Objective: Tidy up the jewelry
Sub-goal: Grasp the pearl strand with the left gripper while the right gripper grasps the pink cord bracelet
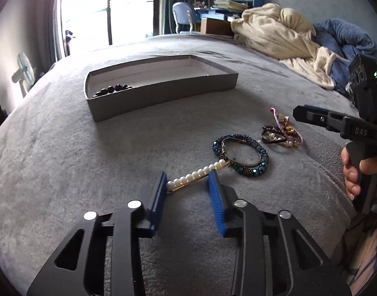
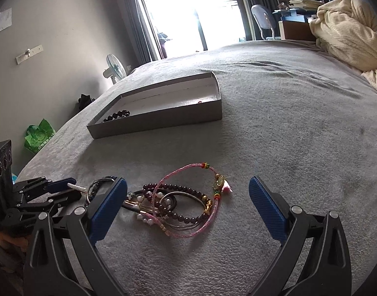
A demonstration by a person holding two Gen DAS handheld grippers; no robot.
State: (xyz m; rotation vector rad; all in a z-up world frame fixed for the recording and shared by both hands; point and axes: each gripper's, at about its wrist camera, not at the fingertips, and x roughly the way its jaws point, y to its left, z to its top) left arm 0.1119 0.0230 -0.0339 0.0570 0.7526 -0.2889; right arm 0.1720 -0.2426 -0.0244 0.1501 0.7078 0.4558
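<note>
A grey plush bedspread point(image 1: 65, 148) fills both views, and on it, well back from the grippers, sits a shallow grey box point(image 1: 163, 91) with a pale inner floor, its long side running left to right; a black bead bracelet point(image 1: 113, 90) lies in its near-left corner. A cream blanket point(image 1: 282, 34) is heaped at the far right of the bed. The left gripper point(image 1: 188, 185) is low over the bedspread with its blue pads spread apart, one on each side of the near end of a pearl hair clip point(image 1: 195, 174); whether either pad touches the clip cannot be told. The clip lies flat, its long axis slanting from the gap between the pads up and to the right, and its far tip reaches the rim of a blue beaded bangle point(image 1: 242, 154) lying flat just beyond. The right gripper point(image 2: 188, 197) has its jaws wide apart and holds nothing; between and just ahead of its pads lies a tangled pile of bracelets point(image 2: 178, 209), a pink cord bracelet point(image 2: 208, 222) looped over a dark red bead bracelet point(image 2: 188, 218) and thin dark bands.
</note>
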